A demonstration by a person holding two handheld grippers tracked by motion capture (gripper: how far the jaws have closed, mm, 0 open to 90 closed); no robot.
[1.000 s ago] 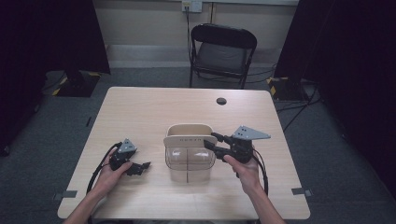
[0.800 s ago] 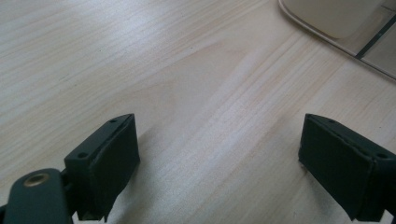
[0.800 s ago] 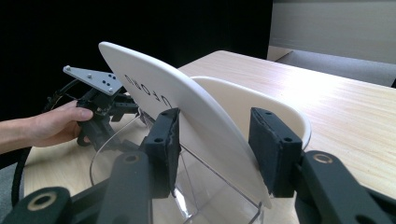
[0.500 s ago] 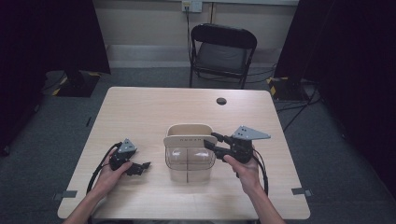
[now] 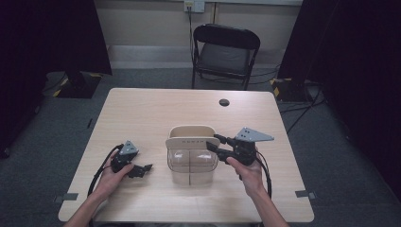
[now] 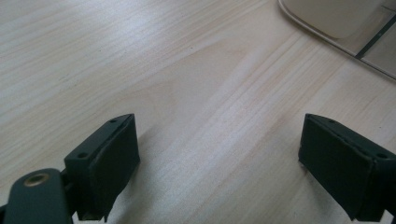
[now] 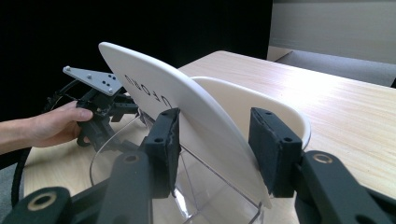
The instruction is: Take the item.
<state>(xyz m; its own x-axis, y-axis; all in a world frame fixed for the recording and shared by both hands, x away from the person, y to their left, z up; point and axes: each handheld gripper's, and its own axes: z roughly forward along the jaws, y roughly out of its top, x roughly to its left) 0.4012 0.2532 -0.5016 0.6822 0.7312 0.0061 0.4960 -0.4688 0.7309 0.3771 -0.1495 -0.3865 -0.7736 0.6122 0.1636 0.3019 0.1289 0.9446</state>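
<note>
Two grippers sit in my hands over the pale wooden table [image 5: 156, 113], and I work across from the left. My left gripper [image 5: 142, 170] rests low on the tabletop near the front edge, its jaws standing wide with bare wood between them; in the left gripper view a corner of the container [image 6: 341, 23] shows at the upper right, well beyond the pads [image 6: 112, 158]. From above, the container [image 5: 191, 156] stands at the middle of the table, to the right of that gripper and apart from it: a clear body with a dark divider inside, and a cream lid [image 5: 187, 141] lying tilted across its top.

My right gripper [image 5: 213, 144] reaches in from the right at the level of the lid's edge. In the right gripper view the lid [image 7: 187, 121] slants between the two black jaws; the left pad [image 7: 170, 140] lies against it, while whether the right pad [image 7: 271, 149] presses on it I cannot tell from the picture. The jaws stand as narrow as they go here, so I take the lid as gripped. My left hand [image 7: 51, 126] and its gripper show beyond the container.
</note>
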